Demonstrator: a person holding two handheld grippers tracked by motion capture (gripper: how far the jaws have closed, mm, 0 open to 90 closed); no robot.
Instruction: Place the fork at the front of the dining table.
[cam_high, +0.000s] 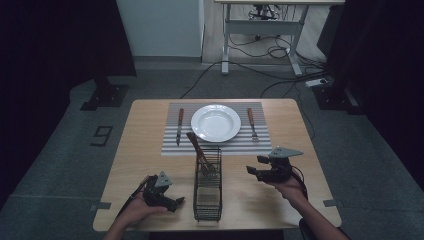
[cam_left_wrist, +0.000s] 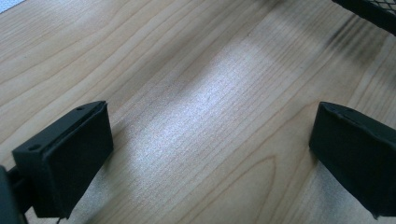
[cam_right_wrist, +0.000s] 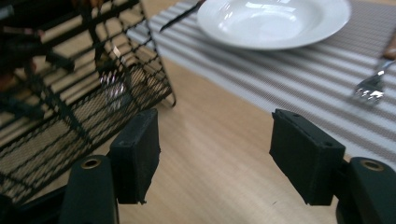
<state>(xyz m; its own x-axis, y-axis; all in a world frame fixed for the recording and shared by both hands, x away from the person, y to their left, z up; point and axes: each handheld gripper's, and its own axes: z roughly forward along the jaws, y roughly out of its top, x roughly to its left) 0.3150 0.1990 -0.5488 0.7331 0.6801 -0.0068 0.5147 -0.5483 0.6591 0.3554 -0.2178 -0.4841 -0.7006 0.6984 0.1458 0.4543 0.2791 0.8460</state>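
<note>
The left gripper (cam_high: 176, 201) is lying nearest the camera, resting low over the table (cam_high: 145, 150) by the near end of the wire basket (cam_high: 207, 197); its jaws are standing wide apart with nothing but bare wood between them. The right gripper (cam_high: 253, 169) is hovering on the other side of the basket, jaws fairly wide and holding nothing, facing the basket's far end.

One wooden-handled utensil (cam_high: 197, 150) is leaning in the far end of the basket, its handle sticking up and out toward the plate (cam_high: 216, 122). Its metal end (cam_right_wrist: 111, 86) is showing blurred behind the mesh, so I cannot tell what kind it is.

Risks, as I judge them: the right gripper is coming in from the side, so a jaw could be catching the wire rim and dragging or tipping the light basket. A pinch on the slanted handle may be slipping, letting the utensil drop onto the plate.

Counting: one plate, one striped mat (cam_high: 172, 145), one knife (cam_high: 179, 125) left of the plate, one fork (cam_high: 252, 124) right of it, one basket, one utensil inside.
</note>
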